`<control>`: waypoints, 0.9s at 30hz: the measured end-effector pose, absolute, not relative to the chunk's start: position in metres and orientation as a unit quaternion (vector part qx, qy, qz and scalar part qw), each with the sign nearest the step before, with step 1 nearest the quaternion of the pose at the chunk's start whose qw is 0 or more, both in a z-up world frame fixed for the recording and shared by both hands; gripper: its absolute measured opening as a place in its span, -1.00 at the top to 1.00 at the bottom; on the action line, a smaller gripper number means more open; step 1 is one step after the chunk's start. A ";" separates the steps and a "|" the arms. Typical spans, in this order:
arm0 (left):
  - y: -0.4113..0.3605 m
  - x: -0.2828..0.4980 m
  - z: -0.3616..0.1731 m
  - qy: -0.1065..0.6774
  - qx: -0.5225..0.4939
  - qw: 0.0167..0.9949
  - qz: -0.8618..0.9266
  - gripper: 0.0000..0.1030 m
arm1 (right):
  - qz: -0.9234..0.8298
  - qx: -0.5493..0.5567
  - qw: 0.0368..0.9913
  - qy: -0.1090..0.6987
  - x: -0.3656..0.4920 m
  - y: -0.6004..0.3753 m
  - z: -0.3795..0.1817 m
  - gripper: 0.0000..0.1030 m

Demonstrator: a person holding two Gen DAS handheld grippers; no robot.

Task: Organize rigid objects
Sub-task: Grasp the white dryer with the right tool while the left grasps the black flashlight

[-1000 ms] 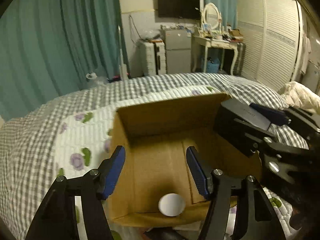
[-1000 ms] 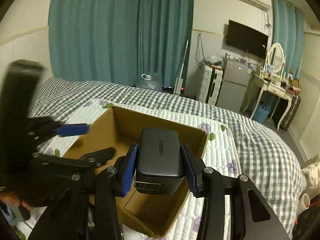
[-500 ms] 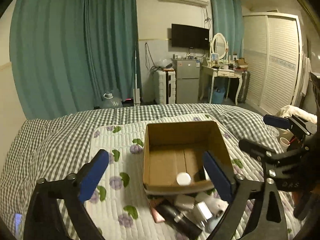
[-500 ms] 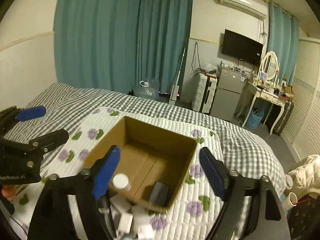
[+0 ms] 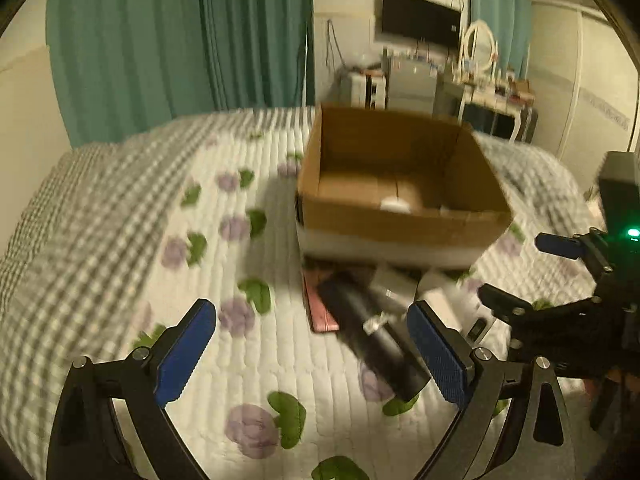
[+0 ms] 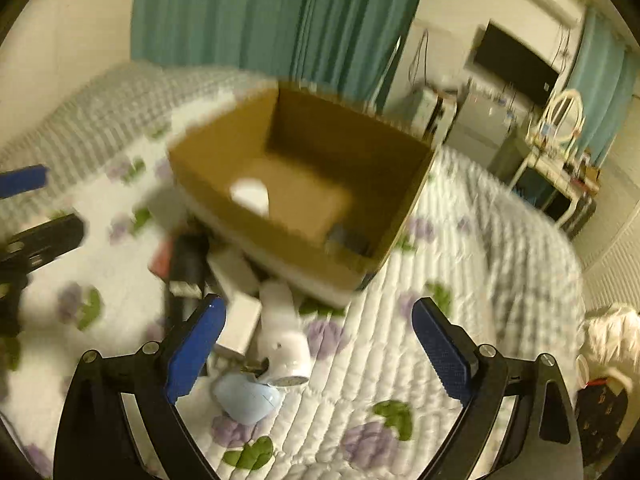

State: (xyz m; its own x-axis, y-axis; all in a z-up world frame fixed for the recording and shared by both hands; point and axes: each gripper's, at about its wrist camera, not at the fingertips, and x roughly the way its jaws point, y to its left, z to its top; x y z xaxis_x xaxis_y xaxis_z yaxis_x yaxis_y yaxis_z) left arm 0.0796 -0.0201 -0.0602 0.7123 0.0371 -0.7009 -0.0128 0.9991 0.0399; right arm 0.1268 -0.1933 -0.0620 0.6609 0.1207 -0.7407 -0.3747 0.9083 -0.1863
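An open cardboard box [image 5: 404,224] [image 6: 280,236] stands on the bed's floral quilt. Inside it are a white round-capped item [image 5: 395,204] [image 6: 250,196] and a dark grey charger [image 6: 347,240]. In front of the box lies a pile: a black cylinder [image 5: 372,332] [image 6: 186,264], a pink flat item [image 5: 316,304], white blocks [image 6: 236,280], a white device [image 6: 282,324] and a pale blue item [image 6: 246,398]. My left gripper [image 5: 312,356] is open and empty above the pile. My right gripper [image 6: 318,348] is open and empty, also seen in the left wrist view [image 5: 560,280].
The quilt [image 5: 240,360] lies on a grey checked bedspread [image 5: 80,220]. Teal curtains [image 5: 180,40], a dresser with a mirror [image 5: 480,80] and a wardrobe stand beyond the bed. A white pillow [image 6: 612,332] lies at the right edge.
The right gripper opened and dropped the dark grey charger into the box. Both grippers pulled back from the box, then dropped lower toward the pile in front of it.
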 end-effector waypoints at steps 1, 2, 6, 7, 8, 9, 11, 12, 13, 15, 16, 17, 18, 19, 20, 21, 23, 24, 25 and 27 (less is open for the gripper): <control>-0.024 0.084 -0.072 0.391 0.022 0.920 0.017 -0.91 | 0.136 -0.162 0.893 0.398 0.133 -0.193 -0.073 -0.84; -0.025 0.087 -0.080 0.399 0.026 0.916 0.021 -0.91 | 0.130 -0.161 0.885 0.416 0.141 -0.193 -0.089 -0.84; -0.033 0.098 -0.110 0.437 0.042 0.898 0.024 -0.91 | 0.122 -0.151 0.856 0.480 0.159 -0.196 -0.130 -0.56; -0.034 0.100 -0.113 0.438 0.044 0.898 0.023 -0.91 | 0.134 -0.141 0.847 0.494 0.163 -0.195 -0.139 -0.46; -0.036 0.101 -0.116 0.438 0.045 0.898 0.022 -0.91 | 0.143 -0.133 0.841 0.504 0.167 -0.195 -0.144 -0.15; -0.036 0.102 -0.117 0.439 0.044 0.897 0.021 -0.91 | 0.148 -0.129 0.835 0.515 0.172 -0.193 -0.151 -0.08; -0.036 0.102 -0.120 0.444 0.038 0.895 0.020 -0.91 | 0.142 -0.137 0.836 0.512 0.175 -0.190 -0.158 0.05; -0.036 0.101 -0.121 0.446 0.034 0.894 0.019 -0.91 | 0.143 -0.140 0.838 0.508 0.173 -0.188 -0.157 0.05; -0.037 0.101 -0.120 0.446 0.032 0.894 0.018 -0.91 | 0.148 -0.140 0.840 0.503 0.170 -0.187 -0.154 0.05; -0.040 0.101 -0.118 0.446 0.029 0.895 0.015 -0.91 | 0.156 -0.143 0.852 0.480 0.159 -0.187 -0.143 0.05; -0.042 0.101 -0.117 0.445 0.027 0.895 0.013 -0.91 | 0.154 -0.145 0.862 0.461 0.151 -0.188 -0.134 0.05; -0.045 0.100 -0.116 0.441 0.025 0.897 0.013 -0.90 | 0.150 -0.144 0.870 0.447 0.144 -0.189 -0.127 0.05; -0.047 0.101 -0.115 0.438 0.022 0.898 0.018 -0.88 | 0.146 -0.142 0.877 0.435 0.138 -0.191 -0.120 0.06; -0.049 0.103 -0.116 0.439 0.021 0.898 0.023 -0.88 | 0.144 -0.138 0.884 0.422 0.131 -0.194 -0.112 0.06; -0.052 0.105 -0.118 0.440 0.021 0.897 0.024 -0.85 | 0.144 -0.132 0.891 0.410 0.124 -0.196 -0.104 0.06; -0.054 0.108 -0.121 0.442 0.019 0.896 0.022 -0.72 | 0.144 -0.129 0.894 0.404 0.120 -0.196 -0.101 0.06; -0.063 0.114 -0.127 0.447 0.020 0.894 0.025 -0.55 | 0.138 -0.123 0.899 0.397 0.115 -0.200 -0.095 0.06; -0.067 0.118 -0.131 0.453 0.021 0.891 0.027 -0.54 | 0.134 -0.119 0.900 0.397 0.115 -0.202 -0.094 0.06; -0.071 0.124 -0.137 0.462 0.023 0.886 0.030 -0.54 | 0.129 -0.114 0.901 0.399 0.118 -0.204 -0.093 0.06; -0.076 0.134 -0.149 0.481 0.015 0.876 0.037 -0.53 | 0.122 -0.102 0.900 0.407 0.124 -0.208 -0.091 0.06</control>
